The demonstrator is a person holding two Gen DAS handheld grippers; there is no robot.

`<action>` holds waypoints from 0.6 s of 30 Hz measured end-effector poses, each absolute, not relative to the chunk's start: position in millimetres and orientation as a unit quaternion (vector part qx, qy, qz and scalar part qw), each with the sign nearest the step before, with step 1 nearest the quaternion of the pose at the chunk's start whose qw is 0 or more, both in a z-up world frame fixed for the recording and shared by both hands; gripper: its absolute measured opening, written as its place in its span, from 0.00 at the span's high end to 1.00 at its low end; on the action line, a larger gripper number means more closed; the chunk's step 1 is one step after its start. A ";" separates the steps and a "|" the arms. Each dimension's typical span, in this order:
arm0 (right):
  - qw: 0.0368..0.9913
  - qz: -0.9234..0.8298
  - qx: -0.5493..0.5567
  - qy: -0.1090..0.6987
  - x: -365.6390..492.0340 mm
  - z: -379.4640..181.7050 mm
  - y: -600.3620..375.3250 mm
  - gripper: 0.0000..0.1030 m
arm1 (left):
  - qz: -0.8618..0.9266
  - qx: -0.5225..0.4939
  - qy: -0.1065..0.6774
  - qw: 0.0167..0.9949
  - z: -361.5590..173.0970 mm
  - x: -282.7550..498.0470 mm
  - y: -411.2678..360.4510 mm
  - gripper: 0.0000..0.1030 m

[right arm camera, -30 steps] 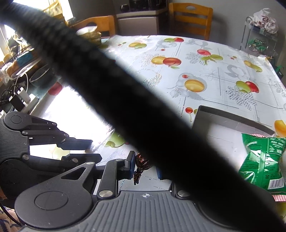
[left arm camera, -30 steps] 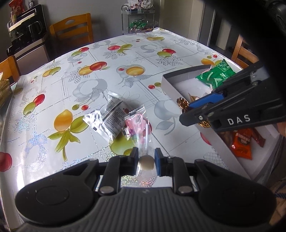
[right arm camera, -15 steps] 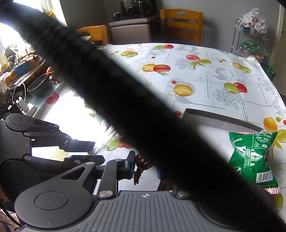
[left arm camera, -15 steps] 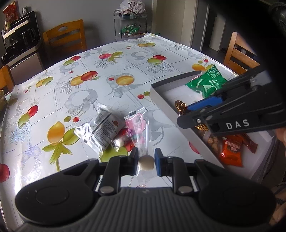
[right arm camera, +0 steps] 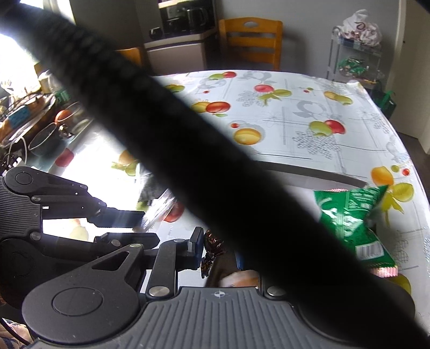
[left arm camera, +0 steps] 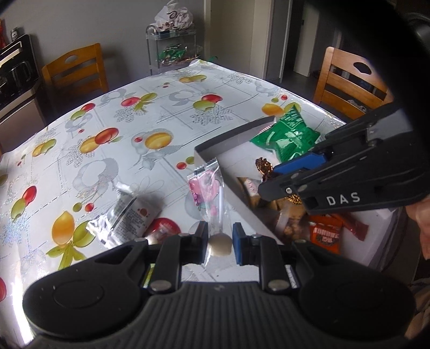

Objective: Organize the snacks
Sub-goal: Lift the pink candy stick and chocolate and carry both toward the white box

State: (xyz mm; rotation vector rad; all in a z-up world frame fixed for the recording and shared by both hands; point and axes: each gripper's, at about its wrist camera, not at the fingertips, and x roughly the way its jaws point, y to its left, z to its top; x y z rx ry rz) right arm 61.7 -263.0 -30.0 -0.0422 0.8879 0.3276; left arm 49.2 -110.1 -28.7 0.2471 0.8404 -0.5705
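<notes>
The left gripper is gripping a clear lollipop packet in its jaws, lifted beside the white box near the tabletop's right edge. The right gripper is clenching a brown-wrapped candy over the box. Both probably need lowering inside, then releasing.

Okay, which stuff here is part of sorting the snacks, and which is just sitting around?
Part of the job:
- lollipop packet, in the left gripper
- brown-foil candy, in the right gripper
- white box
- green bag
- orange packet
- clear packet on the table

Just lying about:
- wooden chair
- wire shelf
- coffee machine
</notes>
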 end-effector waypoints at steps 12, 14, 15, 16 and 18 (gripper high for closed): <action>0.896 0.115 -0.005 0.429 46.2 -29.2 -297.6 0.76 | -0.320 0.136 0.391 0.852 -27.3 48.9 -148.5 0.84; 0.897 0.111 -0.004 0.429 44.0 -28.4 -301.4 0.76 | -0.324 0.138 0.390 0.851 -27.3 49.1 -152.8 0.84; 0.897 0.109 -0.004 0.429 43.2 -28.2 -302.9 0.76 | -0.327 0.139 0.389 0.850 -27.1 48.9 -155.1 0.84; 0.897 0.107 -0.003 0.429 42.5 -28.0 -304.8 0.76 | -0.330 0.140 0.388 0.849 -26.8 48.6 -157.3 0.84; 0.897 0.104 -0.003 0.429 41.0 -27.5 -307.6 0.76 | -0.335 0.142 0.387 0.848 -25.8 48.4 -161.3 0.84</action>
